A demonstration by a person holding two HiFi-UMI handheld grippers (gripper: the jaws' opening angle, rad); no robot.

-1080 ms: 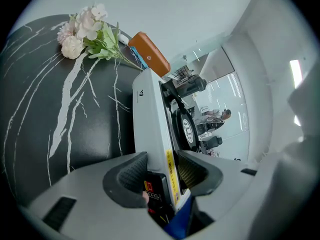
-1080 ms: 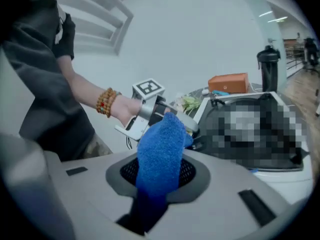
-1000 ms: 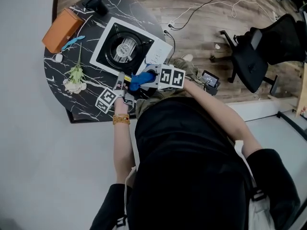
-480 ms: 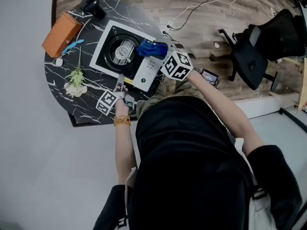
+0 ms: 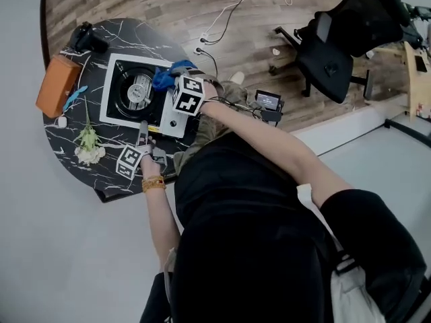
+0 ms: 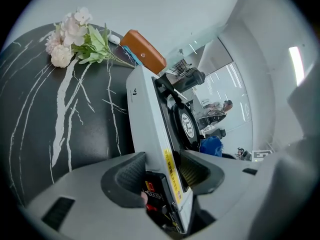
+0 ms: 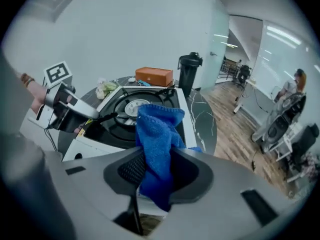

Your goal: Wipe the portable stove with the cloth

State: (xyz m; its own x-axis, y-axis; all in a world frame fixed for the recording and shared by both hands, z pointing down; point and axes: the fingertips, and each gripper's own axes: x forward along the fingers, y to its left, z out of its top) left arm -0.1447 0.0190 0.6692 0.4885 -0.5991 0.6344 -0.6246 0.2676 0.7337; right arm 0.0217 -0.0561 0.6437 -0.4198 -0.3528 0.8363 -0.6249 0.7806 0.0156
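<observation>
**Above the portable stove (image 5: 108,106), cloth (image 5: 163,78) poised**

Jaws just closing, the right gripper (image 5: 170,81) pinches the cloth. The burner (image 5: 138,89) lies just ahead-left, below it. The left gripper (image 5: 143,130), jaws just widened, clasps the stove's near edge.

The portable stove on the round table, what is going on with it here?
A person holds a gripper in each hand. The left gripper, whose jaws have just been opening, straddles the front edge of the portable stove and seems to press on it. The right gripper, whose jaws have just been closing, grips a blue cloth over the stove's top.
</observation>
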